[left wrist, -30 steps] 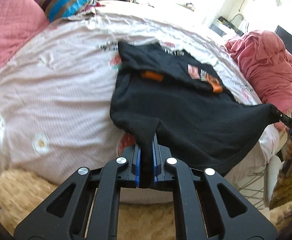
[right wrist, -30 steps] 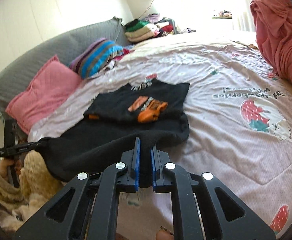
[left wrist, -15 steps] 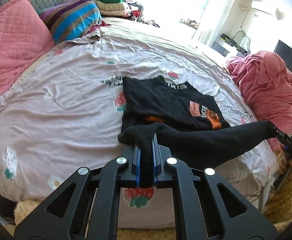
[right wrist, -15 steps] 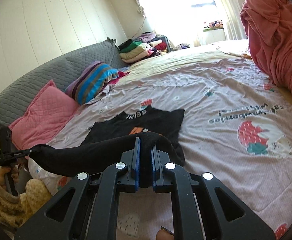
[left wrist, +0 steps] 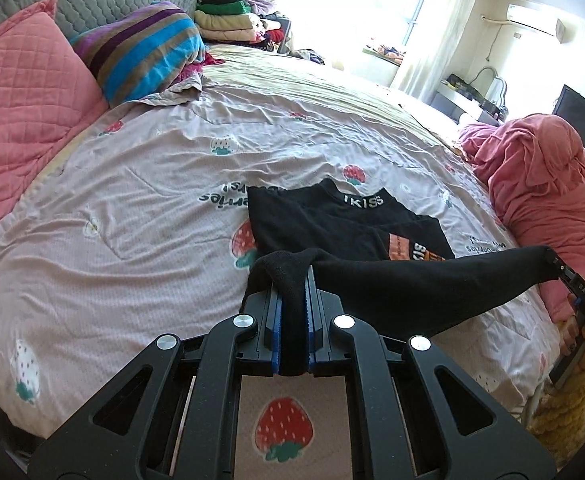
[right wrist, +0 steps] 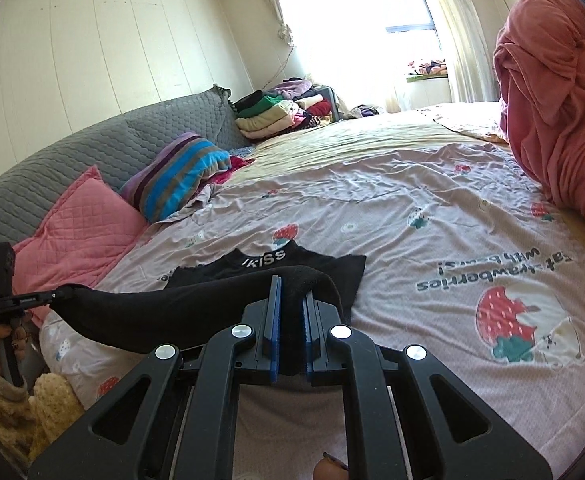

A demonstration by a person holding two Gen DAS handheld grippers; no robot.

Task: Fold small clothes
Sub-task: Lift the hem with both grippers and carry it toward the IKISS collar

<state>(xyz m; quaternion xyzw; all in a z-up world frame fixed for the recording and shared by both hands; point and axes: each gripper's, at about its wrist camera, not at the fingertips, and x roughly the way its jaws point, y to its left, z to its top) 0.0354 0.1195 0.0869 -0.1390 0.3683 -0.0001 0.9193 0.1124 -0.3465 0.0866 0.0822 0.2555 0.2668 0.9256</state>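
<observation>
Garment: black top (left wrist: 408,284), soft knit, light, limp; judged to sag wherever unsupported and to slide little on the strawberry-print bedsheet (left wrist: 132,208). Its collar half lies flat on the sheet; the hem half hangs lifted between your two tools, near the bed's near edge.

Left gripper (left wrist: 291,312): fingers narrow, pinching one hem corner. Right gripper (right wrist: 290,320): fingers narrow, pinching the opposite hem corner. You hold both low, about level with each other and well apart, so the hem runs in a shallow sag between them.

Hold advice: keep corner grips; a mid-edge hold would probably let the ends droop and skew the fold.
</observation>
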